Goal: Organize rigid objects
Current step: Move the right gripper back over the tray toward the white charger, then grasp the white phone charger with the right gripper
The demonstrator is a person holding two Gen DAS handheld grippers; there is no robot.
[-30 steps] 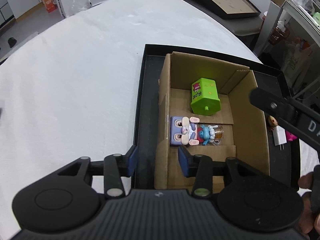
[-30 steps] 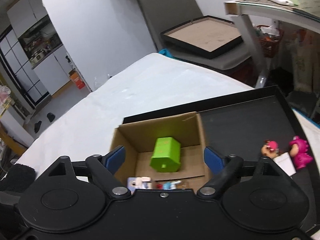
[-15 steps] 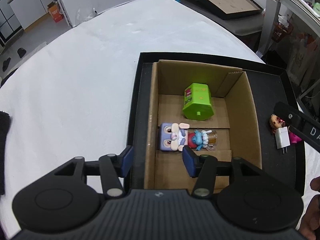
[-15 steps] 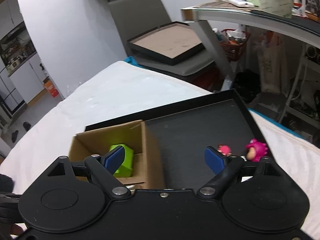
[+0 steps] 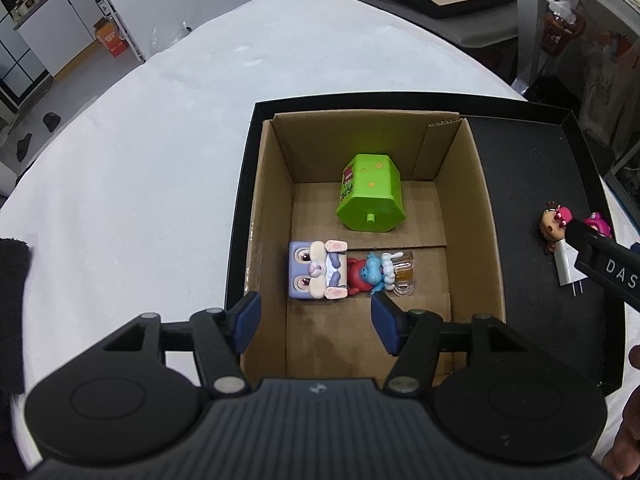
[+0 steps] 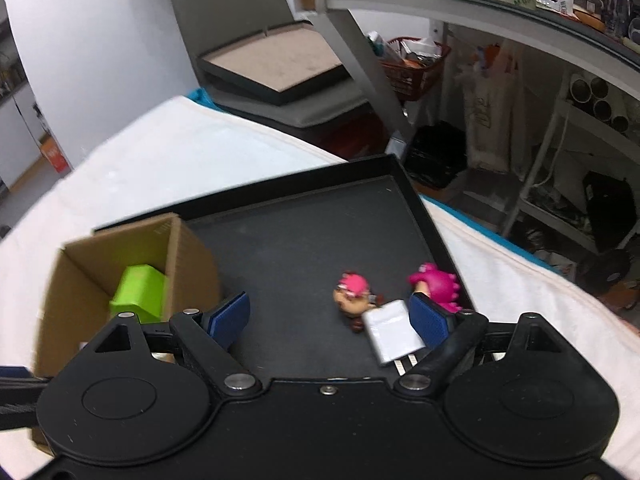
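Toys remain loose on the black tray [image 6: 304,216]: a white charger [image 6: 390,334], a small doll with a pink bow [image 6: 352,294] just beside it, and a pink dinosaur [image 6: 436,282] near the tray's right edge. The right gripper [image 6: 330,316] hangs over them, fingers spread wide and empty, its right pad already in front of the charger. Likely next is a pick from this cluster, so it should centre on one item only, come straight down, and close across the charger's narrow sides without catching the doll touching its corner. The left gripper [image 5: 316,326] hovers spread and empty over the near end of the cardboard box [image 5: 464,208], which holds a green block [image 5: 372,196], a bunny cube [image 5: 316,270] and a blue figure [image 5: 374,272]; free floor for a drop lies nearest that gripper.
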